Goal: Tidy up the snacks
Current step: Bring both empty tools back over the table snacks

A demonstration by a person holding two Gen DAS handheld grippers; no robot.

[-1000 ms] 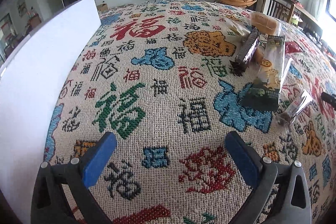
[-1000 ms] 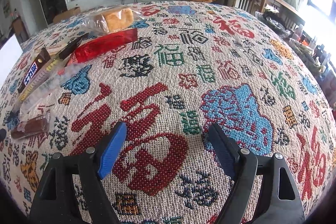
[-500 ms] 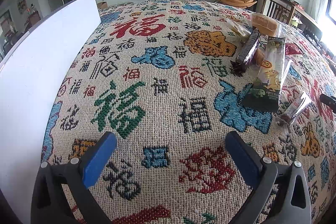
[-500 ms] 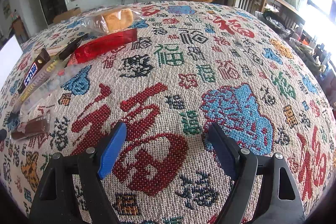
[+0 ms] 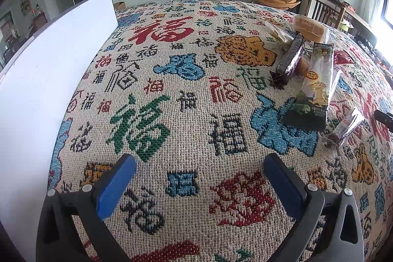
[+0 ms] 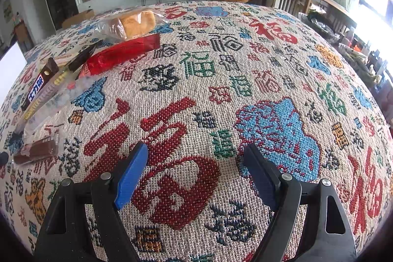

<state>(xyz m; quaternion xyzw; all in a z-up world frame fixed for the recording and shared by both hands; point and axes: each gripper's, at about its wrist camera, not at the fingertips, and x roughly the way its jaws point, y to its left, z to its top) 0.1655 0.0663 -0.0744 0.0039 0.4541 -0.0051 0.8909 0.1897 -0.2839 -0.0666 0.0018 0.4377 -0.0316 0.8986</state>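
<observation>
Two hand-held grippers hover over a bench draped in a woven cloth [image 5: 186, 100] patterned with coloured Chinese characters. The left hand-held gripper [image 5: 199, 176], blue pads spread wide with nothing between them, points down at bare cloth; the right hand-held gripper [image 6: 195, 163] likewise stands open and empty above a large red character.

All the snacks lie in one loose cluster between the two tools: ahead and to the right of the left hand-held gripper, ahead and to the left of the right one, well clear of both sets of fingers. At least six packets can be counted. Nearest is one small clear-wrapped brown bar [image 6: 36, 150], seen in the left view at [image 5: 343, 131]. Beyond it lies one long packet with a cartoon dinosaur [image 5: 312, 90], then one dark chocolate bar [image 5: 291, 58] leaning on its neighbours, its white-lettered face showing in the right view [image 6: 36, 86]. One red wrapper [image 6: 122, 55] stretches toward the far side, and one bagged bread loaf [image 6: 137, 22] sits farthest back, with one pale clear-wrapped snack [image 5: 277, 32] beside it.

A white board [image 5: 46, 70] stands along the bench's left edge, apart from the snacks.
</observation>
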